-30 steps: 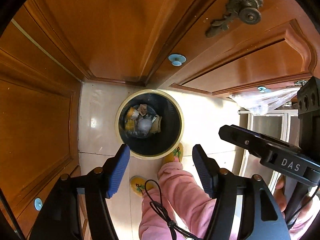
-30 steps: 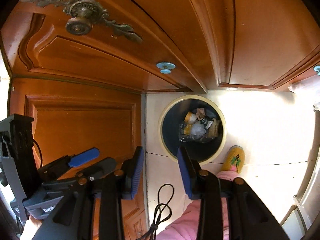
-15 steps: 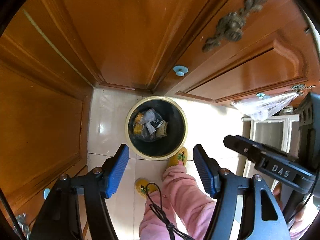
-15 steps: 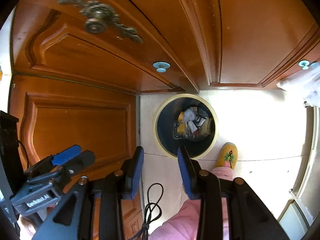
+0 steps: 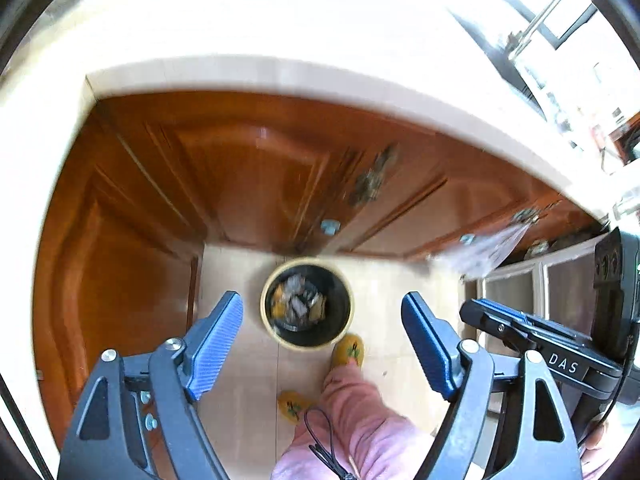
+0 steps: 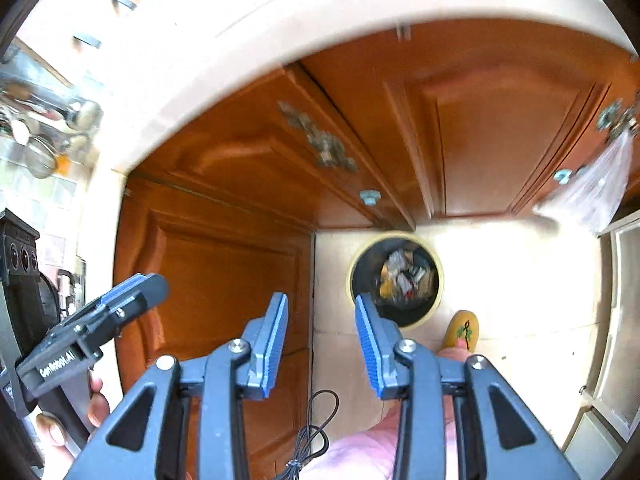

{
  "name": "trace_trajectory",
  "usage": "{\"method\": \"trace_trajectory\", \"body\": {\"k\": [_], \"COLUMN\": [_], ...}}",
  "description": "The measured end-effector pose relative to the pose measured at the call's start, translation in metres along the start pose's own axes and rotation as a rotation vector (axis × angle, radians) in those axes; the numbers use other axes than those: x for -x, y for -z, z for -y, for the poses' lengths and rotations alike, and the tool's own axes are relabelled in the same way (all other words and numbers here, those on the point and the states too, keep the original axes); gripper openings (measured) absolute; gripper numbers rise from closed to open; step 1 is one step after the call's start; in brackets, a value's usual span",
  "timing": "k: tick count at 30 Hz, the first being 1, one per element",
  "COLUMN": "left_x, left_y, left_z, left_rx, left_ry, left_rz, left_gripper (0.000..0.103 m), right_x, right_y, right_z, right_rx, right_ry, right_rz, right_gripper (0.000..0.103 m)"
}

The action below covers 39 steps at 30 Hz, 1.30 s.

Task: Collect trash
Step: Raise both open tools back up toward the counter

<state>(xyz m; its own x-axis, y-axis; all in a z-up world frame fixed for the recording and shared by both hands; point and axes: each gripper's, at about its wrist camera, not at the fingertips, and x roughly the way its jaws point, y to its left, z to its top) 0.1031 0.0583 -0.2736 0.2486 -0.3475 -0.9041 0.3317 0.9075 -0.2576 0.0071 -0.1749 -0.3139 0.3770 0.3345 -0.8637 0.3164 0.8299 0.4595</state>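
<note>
A round dark trash bin with a pale yellow rim stands on the tiled floor against the wooden cabinets, far below me. It holds several pieces of crumpled trash. It also shows in the right wrist view. My left gripper is open wide and empty, high above the bin. My right gripper is open and empty, also high above the floor. Each gripper shows at the edge of the other's view.
Brown wooden cabinet doors with ornate handles stand under a pale countertop. A clear plastic bag hangs from a handle on the right. The person's pink trouser leg and yellow slippers are beside the bin.
Both grippers have risen well away from the bin; it looks much smaller and the countertop has come into view. Both stay open and empty.
</note>
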Motion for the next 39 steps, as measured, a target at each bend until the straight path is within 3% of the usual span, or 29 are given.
{"method": "trace_trajectory", "body": {"k": [7, 16, 24, 28, 32, 39], "left_x": [0.076, 0.172, 0.228, 0.231, 0.214, 0.175], "left_y": [-0.027, -0.055, -0.078, -0.092, -0.118, -0.202], "left_z": [0.004, 0.018, 0.026, 0.032, 0.033, 0.029], "left_rx": [0.001, -0.067, -0.093, -0.103, -0.08, -0.012], "left_ry": [0.012, -0.017, -0.054, -0.108, -0.133, -0.241], "left_rz": [0.164, 0.38, 0.498, 0.539, 0.531, 0.514], "left_gripper": [0.081, 0.081, 0.083, 0.087, 0.087, 0.087], "right_x": [0.064, 0.124, 0.163, 0.169, 0.158, 0.116], "right_y": [-0.011, -0.036, -0.064, -0.091, -0.132, -0.229], "right_z": [-0.026, -0.076, -0.118, -0.128, -0.133, -0.142], "right_rx": [0.01, 0.068, 0.168, 0.198, 0.233, 0.325], "right_ry": [-0.012, -0.029, -0.073, -0.088, -0.106, -0.126], "right_rz": [0.128, 0.28, 0.376, 0.384, 0.374, 0.29], "right_gripper": [0.035, 0.035, 0.035, 0.035, 0.035, 0.035]}}
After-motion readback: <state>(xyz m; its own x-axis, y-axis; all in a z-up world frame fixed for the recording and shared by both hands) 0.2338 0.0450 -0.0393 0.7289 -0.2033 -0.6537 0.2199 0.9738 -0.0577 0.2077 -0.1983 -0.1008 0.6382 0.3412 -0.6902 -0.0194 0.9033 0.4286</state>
